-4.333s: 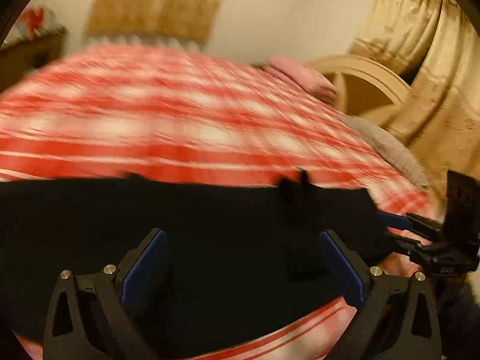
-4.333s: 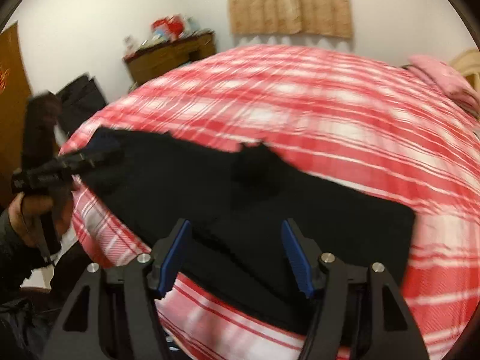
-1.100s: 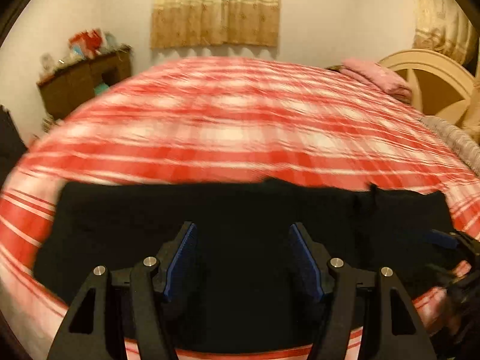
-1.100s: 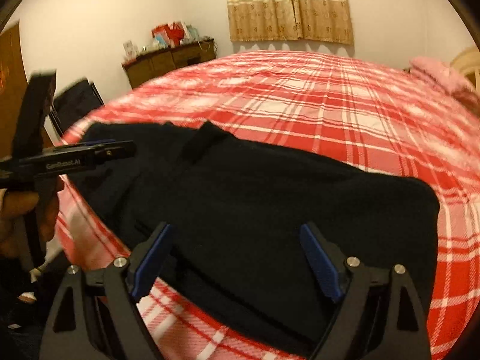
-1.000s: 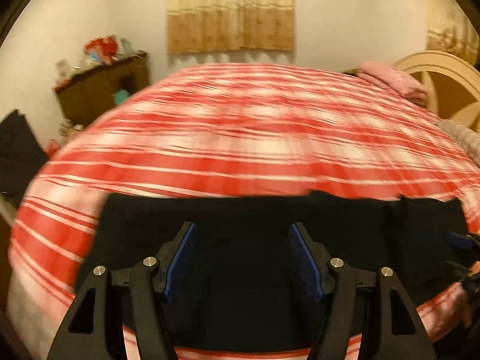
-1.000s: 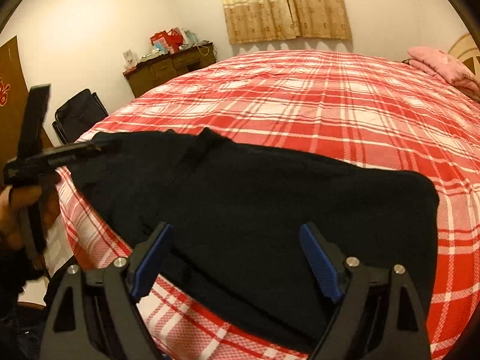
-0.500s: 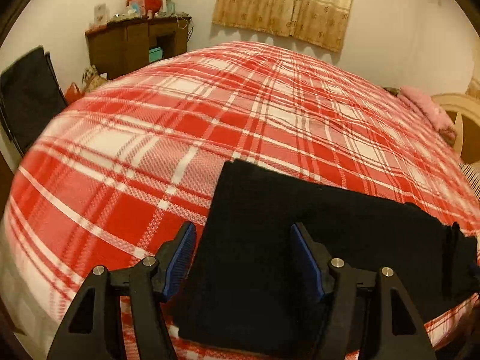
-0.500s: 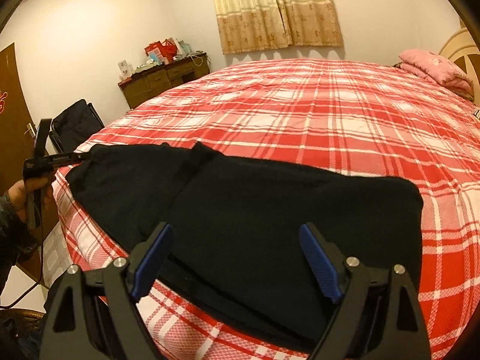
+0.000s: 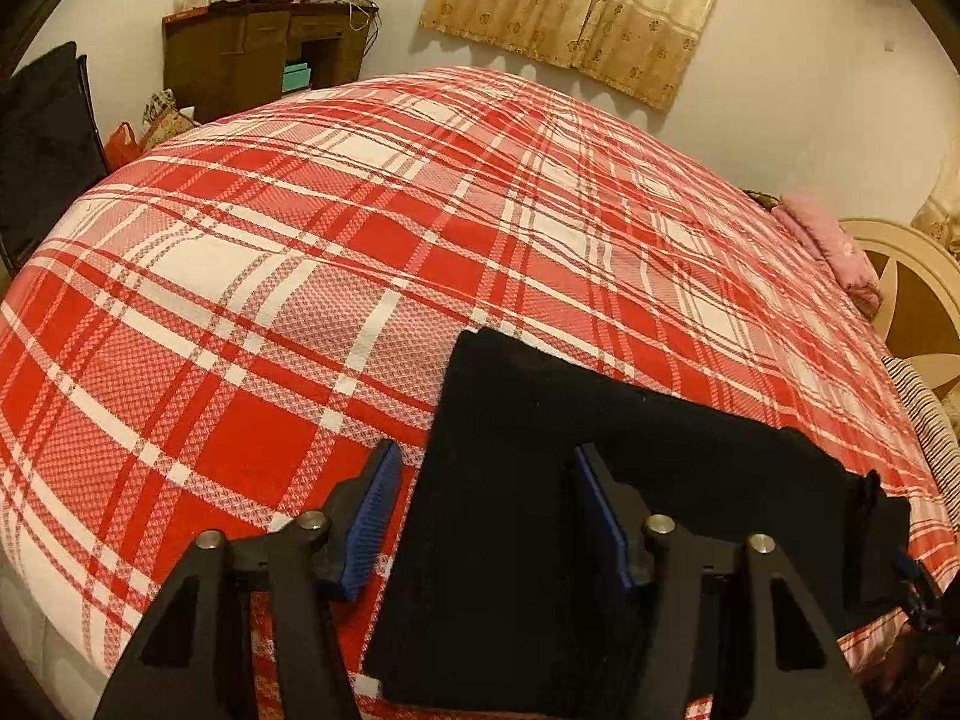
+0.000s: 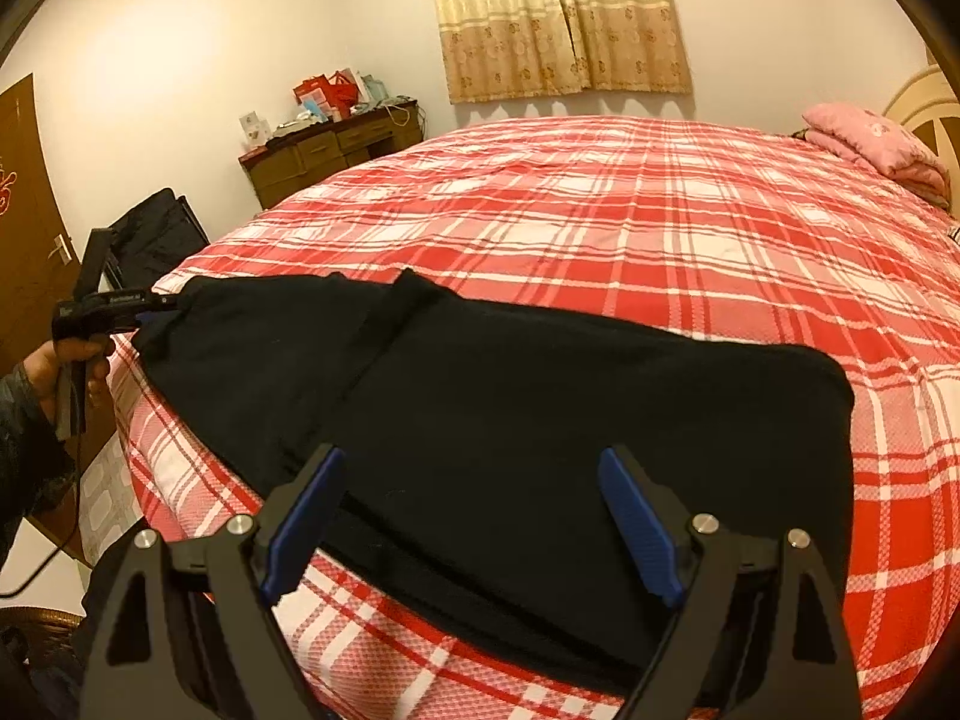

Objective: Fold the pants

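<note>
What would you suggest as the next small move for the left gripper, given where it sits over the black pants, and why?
Probably ease the left gripper down and shut it on the near end of the black pants. It is open with that end between its fingers, nothing held, and the pants lie stretched long across the plaid bedspread, so another fold seems due. The right gripper is also open over the other end.

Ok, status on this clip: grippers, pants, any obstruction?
Left gripper open at the pants' end. Right gripper open above them, gripping nothing. Pants flat on plaid bed. Nothing blocking.
</note>
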`<state>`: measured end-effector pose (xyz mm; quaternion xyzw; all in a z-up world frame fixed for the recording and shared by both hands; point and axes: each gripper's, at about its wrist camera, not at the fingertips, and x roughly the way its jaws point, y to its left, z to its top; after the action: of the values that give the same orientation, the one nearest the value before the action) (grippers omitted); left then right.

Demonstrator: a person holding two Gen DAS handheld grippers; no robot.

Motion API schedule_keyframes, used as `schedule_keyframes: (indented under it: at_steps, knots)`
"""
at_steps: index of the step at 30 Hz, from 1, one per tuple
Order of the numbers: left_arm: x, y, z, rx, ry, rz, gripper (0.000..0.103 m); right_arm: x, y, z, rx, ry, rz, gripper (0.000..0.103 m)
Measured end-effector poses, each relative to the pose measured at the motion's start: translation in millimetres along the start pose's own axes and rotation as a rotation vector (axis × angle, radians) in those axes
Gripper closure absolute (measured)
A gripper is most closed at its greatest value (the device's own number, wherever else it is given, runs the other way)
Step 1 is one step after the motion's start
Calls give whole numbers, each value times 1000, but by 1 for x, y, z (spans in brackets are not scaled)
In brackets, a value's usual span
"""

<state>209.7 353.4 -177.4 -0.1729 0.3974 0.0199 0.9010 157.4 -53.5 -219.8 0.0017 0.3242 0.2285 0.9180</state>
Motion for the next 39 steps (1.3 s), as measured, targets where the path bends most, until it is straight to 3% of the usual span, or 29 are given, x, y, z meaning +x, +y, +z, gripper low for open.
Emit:
schedule_keyframes:
  at_steps: [2, 4, 7, 9, 17, 25, 32, 39]
  knots:
    - [-2, -2, -2, -15, 16, -23, 72, 0, 1, 0, -1, 2, 4, 14]
    - [-3, -7, -7, -19, 32, -45, 80, 0, 2, 0, -7, -3, 1, 14]
    - [-10, -21, -11, 51, 10, 14, 81, -1, 2, 0, -9, -4, 0, 14]
    - [-18, -21, -9, 21, -15, -4, 82, -1, 3, -1, -9, -2, -1, 14]
    - [-66, -48, -1, -28, -120, -215, 82, -5, 0, 2, -4, -15, -11, 14]
    - [-90, -132, -6, 89, -108, -354, 82, -19, -12, 9, 7, -32, -56, 14]
    - [-105, -209, -8, 198, -107, -478, 82, -62, -39, 26, 53, -102, -120, 14]
    - [-95, -277, -17, 287, -55, -516, 82, -86, -91, 27, 204, -119, -204, 14]
